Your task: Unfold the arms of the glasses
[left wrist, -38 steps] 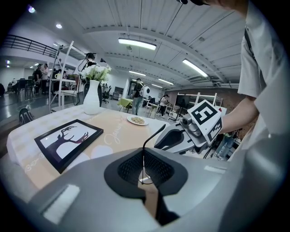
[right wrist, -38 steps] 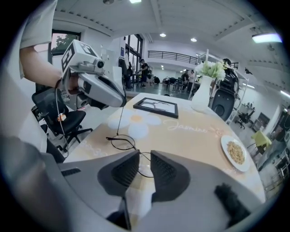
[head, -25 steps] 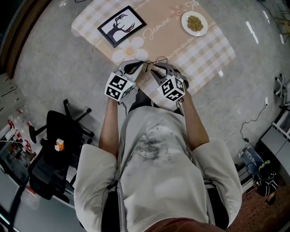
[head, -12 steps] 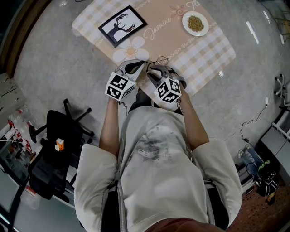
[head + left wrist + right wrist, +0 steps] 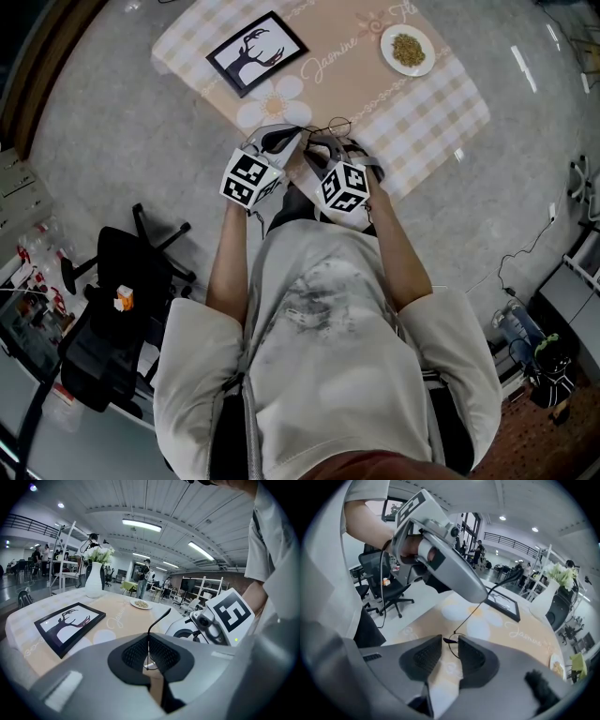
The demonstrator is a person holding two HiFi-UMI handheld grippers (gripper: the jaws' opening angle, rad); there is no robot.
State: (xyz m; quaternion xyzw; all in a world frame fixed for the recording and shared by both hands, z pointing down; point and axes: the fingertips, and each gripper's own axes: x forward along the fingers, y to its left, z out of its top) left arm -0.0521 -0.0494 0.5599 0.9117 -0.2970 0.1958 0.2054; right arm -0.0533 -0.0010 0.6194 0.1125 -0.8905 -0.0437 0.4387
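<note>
Thin black wire glasses [image 5: 330,125] are held just over the near corner of the table [image 5: 422,103]. My left gripper [image 5: 296,137] is shut on them: in the left gripper view its pads [image 5: 136,654] pinch the frame and one arm [image 5: 158,620] sticks up. My right gripper [image 5: 317,148] stands close on the right. Its jaws have just been opening. In the right gripper view a lens rim and hinge of the glasses [image 5: 452,641] lie in the gap between the right gripper's [image 5: 450,651] pads without being pressed. The left gripper [image 5: 454,573] looms above.
On the checked tablecloth lie a black picture frame [image 5: 255,52] and a white plate of food [image 5: 408,49]. A white vase with flowers [image 5: 93,581] stands further back. An office chair [image 5: 112,319] is on the floor to my left.
The right gripper has shifted slightly left towards the left gripper and rolled a little. The left gripper and the glasses have stayed where they were.
</note>
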